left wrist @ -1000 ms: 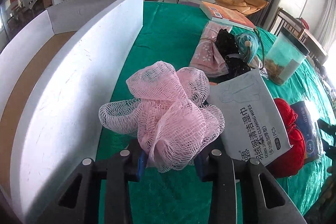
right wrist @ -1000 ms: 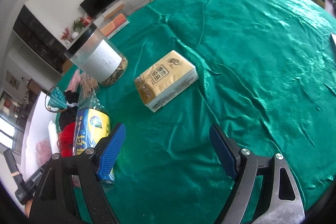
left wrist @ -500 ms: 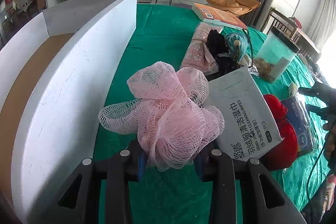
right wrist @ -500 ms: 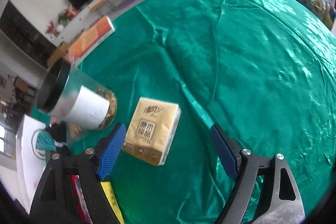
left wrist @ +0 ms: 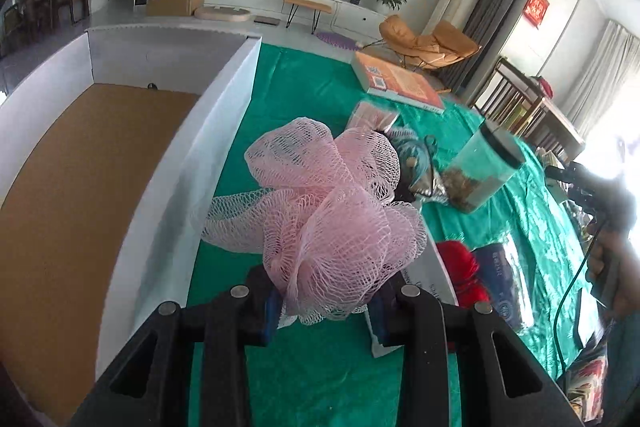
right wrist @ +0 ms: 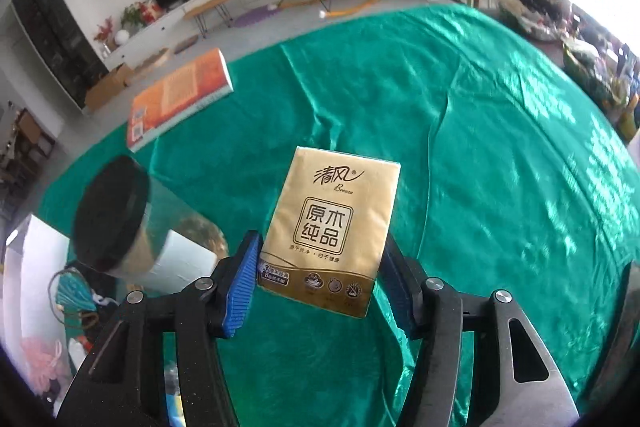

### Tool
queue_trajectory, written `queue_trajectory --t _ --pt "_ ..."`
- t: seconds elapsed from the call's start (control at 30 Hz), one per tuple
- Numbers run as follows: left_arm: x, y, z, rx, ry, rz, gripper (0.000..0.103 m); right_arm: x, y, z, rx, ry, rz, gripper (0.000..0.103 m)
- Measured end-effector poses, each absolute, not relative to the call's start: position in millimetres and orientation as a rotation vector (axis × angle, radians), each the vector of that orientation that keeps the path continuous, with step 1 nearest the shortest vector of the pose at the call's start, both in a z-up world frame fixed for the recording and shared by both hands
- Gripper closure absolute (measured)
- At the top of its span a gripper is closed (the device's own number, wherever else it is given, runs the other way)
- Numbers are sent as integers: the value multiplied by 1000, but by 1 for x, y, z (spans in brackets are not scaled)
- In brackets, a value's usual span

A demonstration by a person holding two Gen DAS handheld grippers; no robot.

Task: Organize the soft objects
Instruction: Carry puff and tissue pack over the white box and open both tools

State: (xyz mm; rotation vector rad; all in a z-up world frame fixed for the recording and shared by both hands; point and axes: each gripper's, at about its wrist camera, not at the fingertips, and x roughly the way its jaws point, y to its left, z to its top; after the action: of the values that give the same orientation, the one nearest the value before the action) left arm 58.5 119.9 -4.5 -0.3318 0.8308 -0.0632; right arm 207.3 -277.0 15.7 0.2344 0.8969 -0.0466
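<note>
The right gripper (right wrist: 320, 279) has just been closing and is now squeezing the gold tissue pack (right wrist: 334, 231). The left gripper (left wrist: 324, 301) is gripping the pink mesh bath puff (left wrist: 320, 211), and the white box (left wrist: 168, 195) is lying just to its left, nearer this hand.

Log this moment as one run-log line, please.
left tongs: shut on pink mesh pouf | right tongs: just closed on gold tissue pack | both lifted | white box: beside pouf

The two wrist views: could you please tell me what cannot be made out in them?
- Left wrist view: the white wipes pack is mostly hidden behind the pink mesh sponge held in the left gripper.
- Left wrist view: window glare washes out the person's hand.
- Right wrist view: the jar is blurred; its label is unreadable.
- Right wrist view: the small print along the tissue pack bottom is too small to read.
</note>
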Motion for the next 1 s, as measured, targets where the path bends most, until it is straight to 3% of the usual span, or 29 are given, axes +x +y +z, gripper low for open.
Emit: queue_trajectory --t 0.2,0.47,0.53,0.57,0.6,0.63,0.67,0.83,1.0 --pt "31 167 41 -372 733 -27 68 186 -173 90 117 762 175 43" --pt "-42 276 75 -304 685 234 68 96 26 115 106 766 666 43" --pt "-61 303 72 -298 703 340 62 72 69 116 85 774 771 43" --pt "-68 316 67 -293 713 398 47 62 86 115 73 776 812 42" --pt "-76 326 61 -292 723 457 20 55 102 112 59 782 843 41" --pt "-82 337 55 -297 731 512 7 48 114 107 50 794 873 36" --pt "-89 343 48 -304 725 560 0 45 127 100 44 817 908 31" --pt "-96 348 23 -371 749 584 0 44 118 66 21 861 873 28" --pt "-70 283 25 -306 733 390 0 48 38 31 -5 793 596 28"
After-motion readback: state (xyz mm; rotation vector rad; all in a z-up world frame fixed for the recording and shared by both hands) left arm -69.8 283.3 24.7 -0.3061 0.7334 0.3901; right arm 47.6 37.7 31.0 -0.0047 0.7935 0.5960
